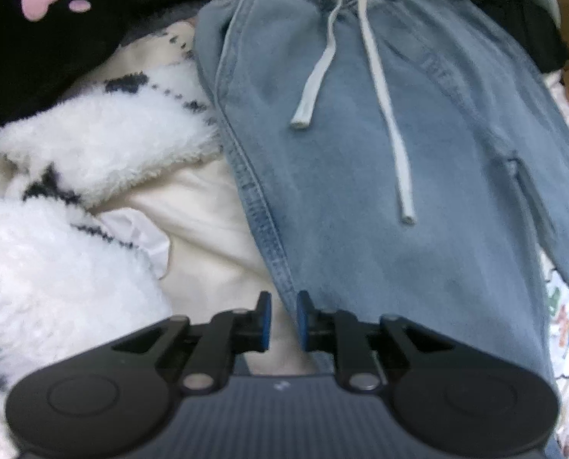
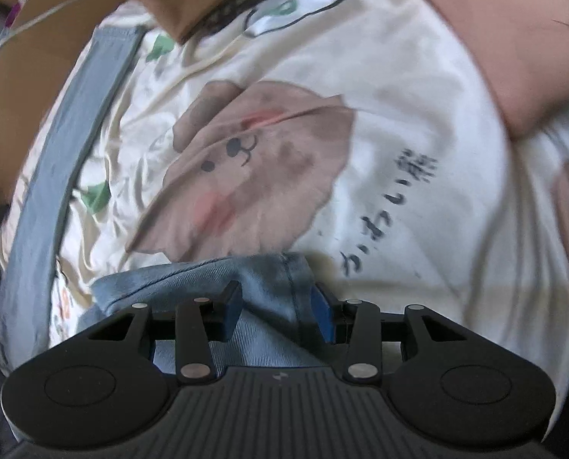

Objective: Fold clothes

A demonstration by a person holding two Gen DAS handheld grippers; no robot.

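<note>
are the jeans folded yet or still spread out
Mostly spread: the jeans lie flat, waistband and drawstring showing. The right gripper has denim bunched between its fingers; whether gripped, cannot tell.
</note>
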